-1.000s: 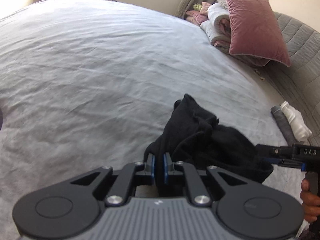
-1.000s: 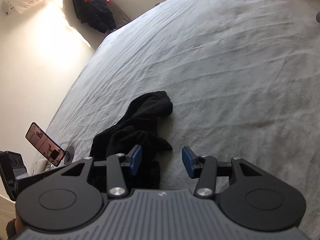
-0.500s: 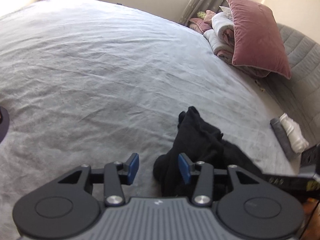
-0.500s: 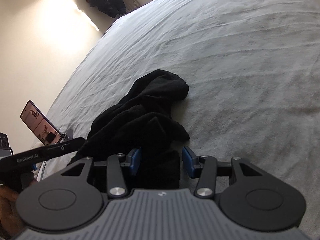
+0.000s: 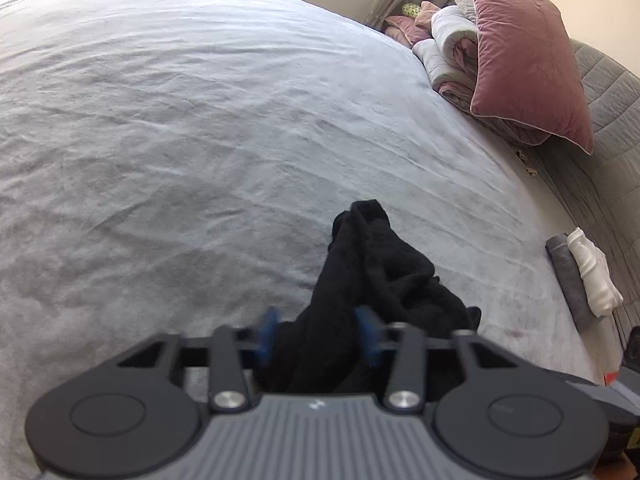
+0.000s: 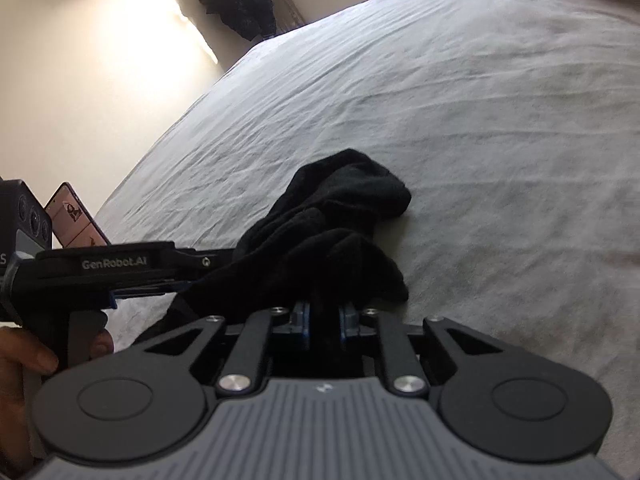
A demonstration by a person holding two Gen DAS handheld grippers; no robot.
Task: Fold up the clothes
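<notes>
Garment (image 6: pixel 336 224) pinched in right tongs (image 6: pixel 323 322), left tongs (image 5: pixel 318 334) agape.

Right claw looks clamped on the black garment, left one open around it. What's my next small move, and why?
Probably close the left claw: its fingers straddle the crumpled black garment without pinching. The right claw already grips a fold, so a second hold would let you lift and spread it over the bed.

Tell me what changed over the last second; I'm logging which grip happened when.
The right gripper closed its jaws on the black garment. The left gripper, shut on it a second ago, opened and now straddles a fold with its jaws apart. The garment stays crumpled on the grey bed; the pillow is unmoved.
</notes>
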